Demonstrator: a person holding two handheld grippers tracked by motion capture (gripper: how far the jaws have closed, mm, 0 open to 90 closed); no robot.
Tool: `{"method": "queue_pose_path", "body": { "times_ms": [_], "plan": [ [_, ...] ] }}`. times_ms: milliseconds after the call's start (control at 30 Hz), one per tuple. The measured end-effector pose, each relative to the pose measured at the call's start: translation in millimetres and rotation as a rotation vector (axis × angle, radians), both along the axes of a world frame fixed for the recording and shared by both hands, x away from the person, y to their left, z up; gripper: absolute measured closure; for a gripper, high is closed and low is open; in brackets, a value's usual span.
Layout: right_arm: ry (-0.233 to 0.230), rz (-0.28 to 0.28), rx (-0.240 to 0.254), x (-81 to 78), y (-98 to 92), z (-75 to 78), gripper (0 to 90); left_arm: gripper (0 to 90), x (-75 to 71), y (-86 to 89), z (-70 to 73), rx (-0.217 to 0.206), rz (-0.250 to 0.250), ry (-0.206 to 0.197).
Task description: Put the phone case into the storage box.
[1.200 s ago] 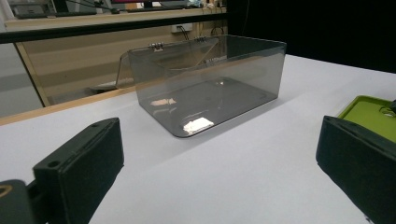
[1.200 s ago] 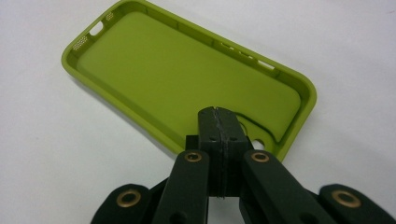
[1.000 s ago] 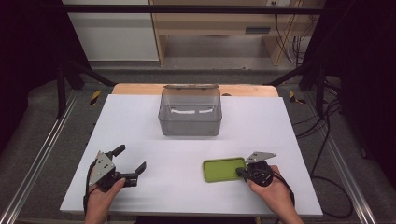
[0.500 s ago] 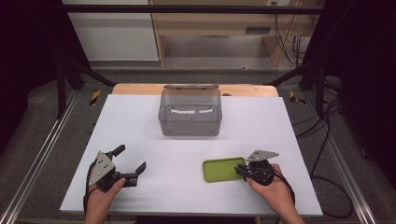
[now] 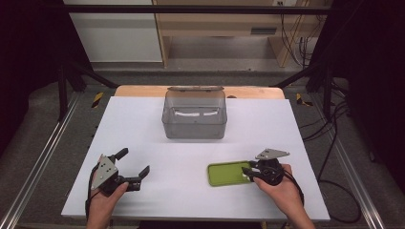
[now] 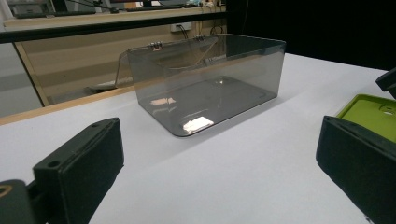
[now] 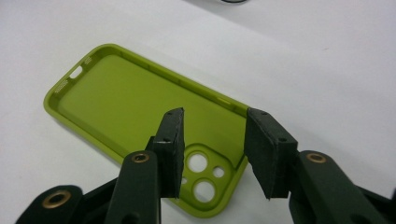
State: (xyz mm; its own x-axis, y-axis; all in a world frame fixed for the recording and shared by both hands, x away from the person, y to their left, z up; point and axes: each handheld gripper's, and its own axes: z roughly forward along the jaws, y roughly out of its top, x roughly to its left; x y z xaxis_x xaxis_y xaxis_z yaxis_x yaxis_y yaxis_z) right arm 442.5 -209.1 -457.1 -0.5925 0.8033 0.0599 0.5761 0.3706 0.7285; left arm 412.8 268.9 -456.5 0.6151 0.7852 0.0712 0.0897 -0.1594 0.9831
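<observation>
While parted over the green phone case (image 7: 135,100), right hand-held gripper (image 7: 212,128) just opening, gripping nothing; case's near corner hidden.

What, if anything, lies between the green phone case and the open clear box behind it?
Nothing visible: bare white table separates the green phone case from the clear box, whose lid is swung back. The right gripper, jaws just opening, straddles the case's camera end without pressing.

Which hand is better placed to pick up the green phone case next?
Right. The right gripper hangs over the case's camera-hole end; its jaws have just been opening and straddle that end. The left gripper is open, well off across the table.
</observation>
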Motion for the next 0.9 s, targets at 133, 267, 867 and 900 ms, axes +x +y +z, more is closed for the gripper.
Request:
{"method": "queue_pose_path", "body": {
  "times_ms": [133,267,867,900],
  "plan": [
    [0.016,-0.023,-0.006,1.9,-2.7,-0.7,55.2,0.7,-0.1,-0.1,0.0,0.000,-0.001,0.000],
    [0.025,-0.039,-0.012,1.8,-4.5,-2.3,55.1,0.7,0.1,-0.2,-0.1,0.000,-0.001,0.001],
    [0.083,-0.072,-0.033,-3.6,-8.6,-13.9,65.8,0.7,0.0,-1.7,-0.5,0.007,-0.005,0.001],
    [0.082,-0.075,-0.036,-3.8,-8.8,-14.5,65.9,0.7,0.0,-1.6,-0.4,0.007,-0.005,0.001]
  ]
}}
